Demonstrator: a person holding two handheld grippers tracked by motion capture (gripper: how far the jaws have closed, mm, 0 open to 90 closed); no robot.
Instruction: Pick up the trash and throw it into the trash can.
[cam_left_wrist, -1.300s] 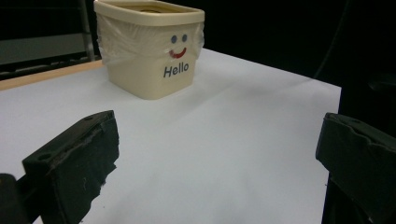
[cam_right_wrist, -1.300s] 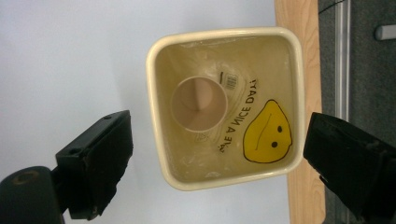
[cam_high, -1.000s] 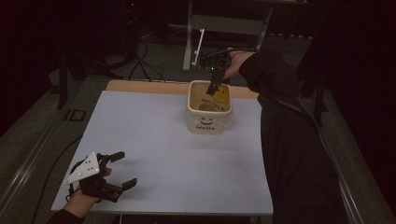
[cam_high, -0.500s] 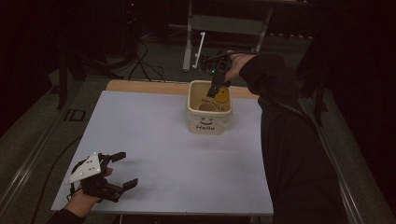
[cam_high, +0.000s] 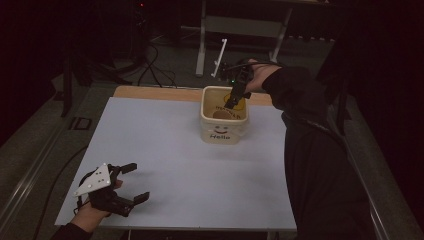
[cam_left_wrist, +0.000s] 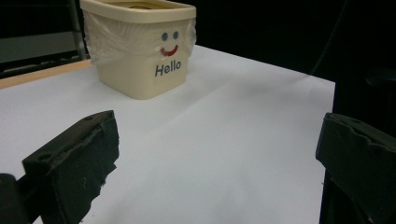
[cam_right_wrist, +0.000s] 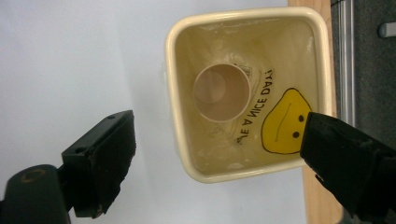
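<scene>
Cream tub (cam_high: 223, 131): far right on table (cam_high: 165, 165), brown cup (cam_right_wrist: 221, 92) inside
Right gripper (cam_high: 233, 102): above tub, wide, just been closing slightly, holding nothing
Left gripper (cam_high: 134, 182): near left, wide, holding nothing

"Hello" under a smiley on the cream bin (cam_left_wrist: 140, 60), "NICE DAY" on its liner

Your high view looks forward and down from your side over the whole white rectangular tabletop (cam_high: 165, 165). Your left gripper view sits low, facing level across that surface toward the cream plastic "Hello" tub (cam_left_wrist: 140, 56), some way off. Your right gripper view looks straight down into the tub (cam_right_wrist: 187, 154), close above; all three views share it
</scene>
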